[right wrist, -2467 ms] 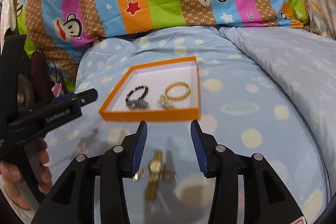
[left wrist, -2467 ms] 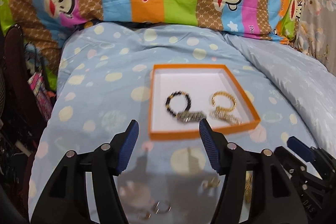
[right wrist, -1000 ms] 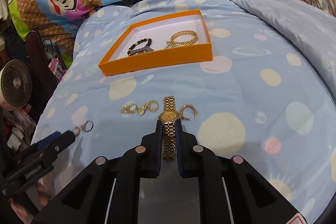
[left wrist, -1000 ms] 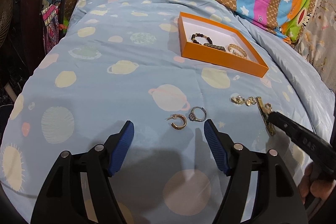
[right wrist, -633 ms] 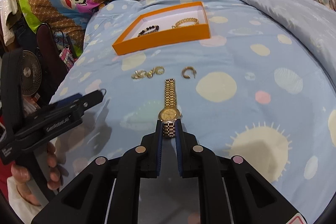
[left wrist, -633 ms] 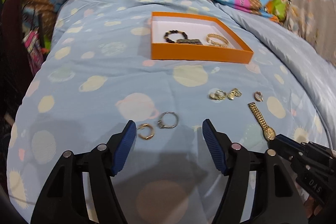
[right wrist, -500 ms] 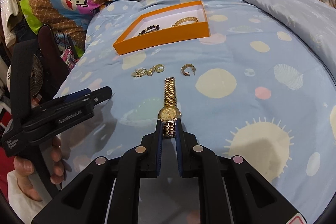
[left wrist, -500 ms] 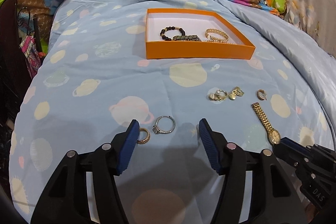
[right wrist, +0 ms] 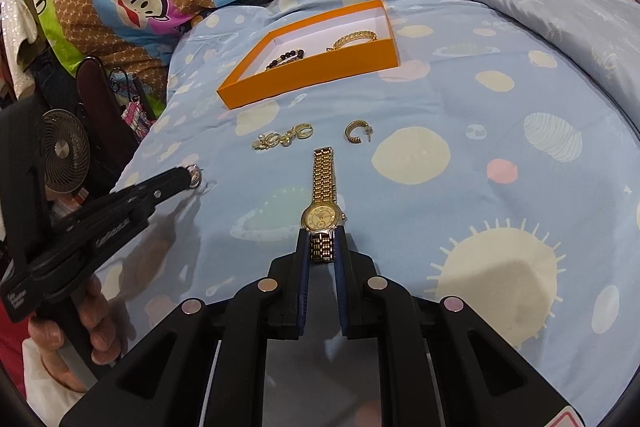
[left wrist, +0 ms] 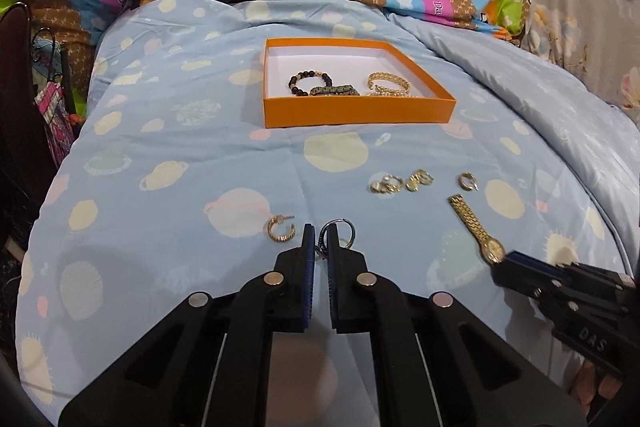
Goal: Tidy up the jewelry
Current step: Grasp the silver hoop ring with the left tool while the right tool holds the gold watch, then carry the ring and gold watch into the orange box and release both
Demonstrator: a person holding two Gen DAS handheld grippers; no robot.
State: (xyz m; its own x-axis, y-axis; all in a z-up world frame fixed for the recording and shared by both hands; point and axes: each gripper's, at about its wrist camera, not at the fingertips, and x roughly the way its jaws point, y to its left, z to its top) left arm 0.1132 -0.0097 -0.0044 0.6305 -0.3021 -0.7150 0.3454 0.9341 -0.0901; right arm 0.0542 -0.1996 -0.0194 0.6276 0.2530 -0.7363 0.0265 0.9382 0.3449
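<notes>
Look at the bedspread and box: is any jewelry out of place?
Yes. Loose gold earrings and a hoop lie on the bedspread, outside the orange box that holds the bracelets.

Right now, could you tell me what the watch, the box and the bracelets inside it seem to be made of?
Watch: gold-toned metal, probably plated; shiny linked band, pale dial.
Box: likely cardboard; matte orange walls, white inside, thin sharp edges.
Dark bracelet: round beads, mostly dark with a few gold; stone, wood or plastic, I cannot tell.
Gold bracelet: polished gold-coloured metal links.
</notes>
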